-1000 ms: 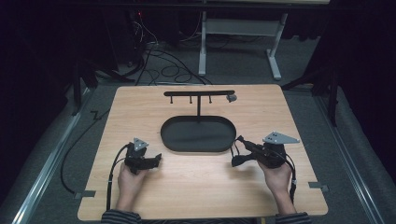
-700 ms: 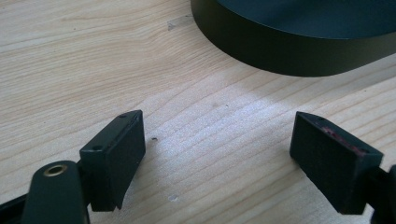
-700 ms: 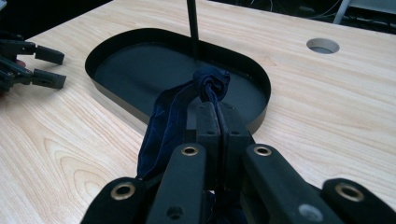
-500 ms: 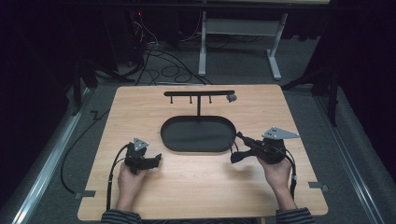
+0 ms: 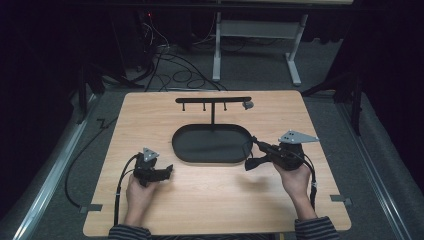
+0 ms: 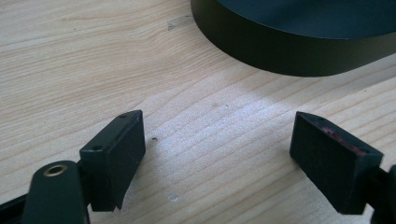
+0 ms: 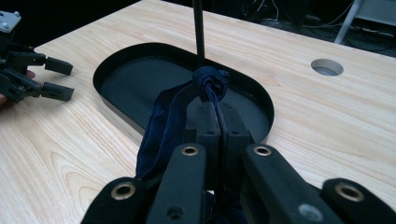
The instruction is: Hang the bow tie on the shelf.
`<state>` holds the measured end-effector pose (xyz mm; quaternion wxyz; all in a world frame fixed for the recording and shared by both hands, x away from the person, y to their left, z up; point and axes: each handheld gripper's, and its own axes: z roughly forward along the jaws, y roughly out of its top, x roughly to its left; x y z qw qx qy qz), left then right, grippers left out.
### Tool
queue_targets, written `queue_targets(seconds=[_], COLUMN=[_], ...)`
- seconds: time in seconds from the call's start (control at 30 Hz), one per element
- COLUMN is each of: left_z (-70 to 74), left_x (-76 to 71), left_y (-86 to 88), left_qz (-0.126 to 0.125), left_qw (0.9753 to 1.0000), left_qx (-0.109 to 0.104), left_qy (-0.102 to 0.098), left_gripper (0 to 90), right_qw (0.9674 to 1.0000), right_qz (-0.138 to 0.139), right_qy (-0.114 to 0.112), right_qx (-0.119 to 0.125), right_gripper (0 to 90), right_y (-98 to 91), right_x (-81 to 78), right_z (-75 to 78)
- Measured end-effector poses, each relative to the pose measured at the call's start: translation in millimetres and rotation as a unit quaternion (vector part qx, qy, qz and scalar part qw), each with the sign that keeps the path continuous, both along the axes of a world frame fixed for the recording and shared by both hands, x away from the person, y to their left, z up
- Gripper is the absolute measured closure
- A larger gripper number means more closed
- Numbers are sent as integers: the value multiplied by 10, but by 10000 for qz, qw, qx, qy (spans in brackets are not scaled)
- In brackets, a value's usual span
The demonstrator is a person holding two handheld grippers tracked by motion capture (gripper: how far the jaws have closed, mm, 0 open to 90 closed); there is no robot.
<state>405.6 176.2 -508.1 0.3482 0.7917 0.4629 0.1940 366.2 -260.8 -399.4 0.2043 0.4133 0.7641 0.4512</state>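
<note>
My right gripper (image 5: 257,148) (image 7: 218,112) is shut on a dark blue velvety cloth band (image 7: 163,126) (image 5: 251,163). It hangs in a loop from the jaws at the right end of the black oval tray (image 5: 210,159) (image 7: 107,70). A black T-shaped stand (image 5: 213,100) with small hooks rises behind the tray, and its pole (image 7: 199,32) stands just past the band. My left gripper (image 5: 167,170) (image 6: 217,140) (image 7: 58,79) rests on the wood left of the tray. It is open, with bare table between its pads. The tray wall (image 6: 280,51) lies ahead of it.
The wooden table (image 5: 150,115) has a round hole (image 7: 327,66) near the stand's right end. Cables (image 5: 165,55) and a white desk frame (image 5: 260,30) lie on the dark floor beyond the far edge. The tray's inside is bare.
My right gripper has shifted slightly away from the person toward the tray's right end, still carrying the band. The left gripper has stayed put.
</note>
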Motion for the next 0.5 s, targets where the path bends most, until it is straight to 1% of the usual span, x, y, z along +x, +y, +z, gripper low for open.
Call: queue_targets(seconds=[0.33,0.5], left_z=[-1,0], left_x=[0,0], left_y=[-1,0], left_qz=[6,1], left_qw=[10000,10000], left_qx=[-8,-1], left_qy=[-4,-1], left_gripper=[186,186], right_qw=[10000,9999], right_qz=[29,45], right_qy=[-51,-82], right_qx=[20,93], right_gripper=[900,900], right_y=[25,60], right_x=[46,81], right_z=[72,98])
